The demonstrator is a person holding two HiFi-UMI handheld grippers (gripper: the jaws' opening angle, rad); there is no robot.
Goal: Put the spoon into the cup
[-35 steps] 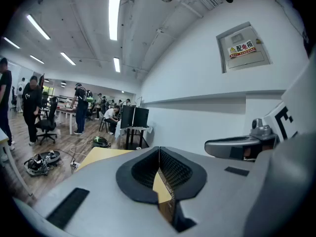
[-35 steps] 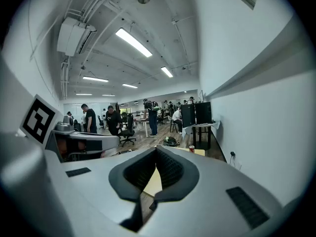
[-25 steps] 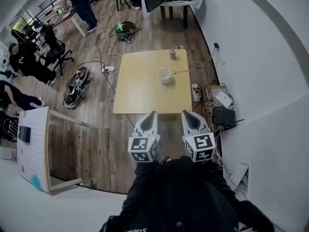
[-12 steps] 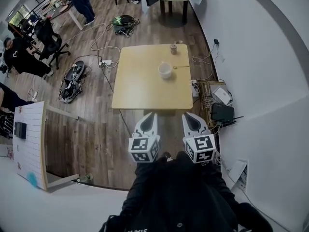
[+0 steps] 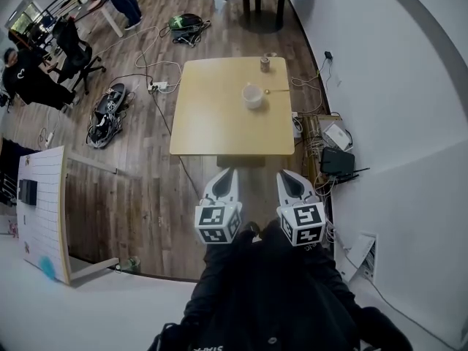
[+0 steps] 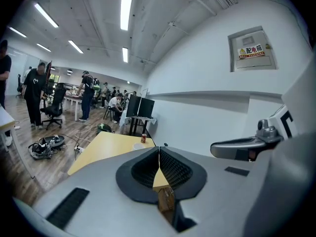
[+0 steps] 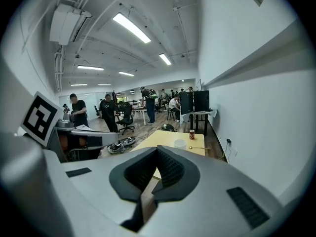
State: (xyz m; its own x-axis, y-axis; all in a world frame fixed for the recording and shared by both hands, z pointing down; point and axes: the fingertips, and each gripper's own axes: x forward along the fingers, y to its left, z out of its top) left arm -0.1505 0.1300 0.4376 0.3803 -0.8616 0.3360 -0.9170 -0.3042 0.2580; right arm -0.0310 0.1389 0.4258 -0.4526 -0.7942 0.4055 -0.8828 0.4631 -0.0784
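A light wooden table [image 5: 212,119] with a plain, square-cornered top carries everything. A white cup [image 5: 253,95] stands upright on its far right quarter, in from both edges. A gold-coloured spoon [image 5: 276,91] lies flat just beside the cup, between it and the right edge, its handle pointing toward that edge. A red drinks can [image 5: 265,64] stands upright close to the far right corner, well apart from the cup. A small pale round object [image 5: 271,55], too small to identify, sits at the far edge just behind the can.
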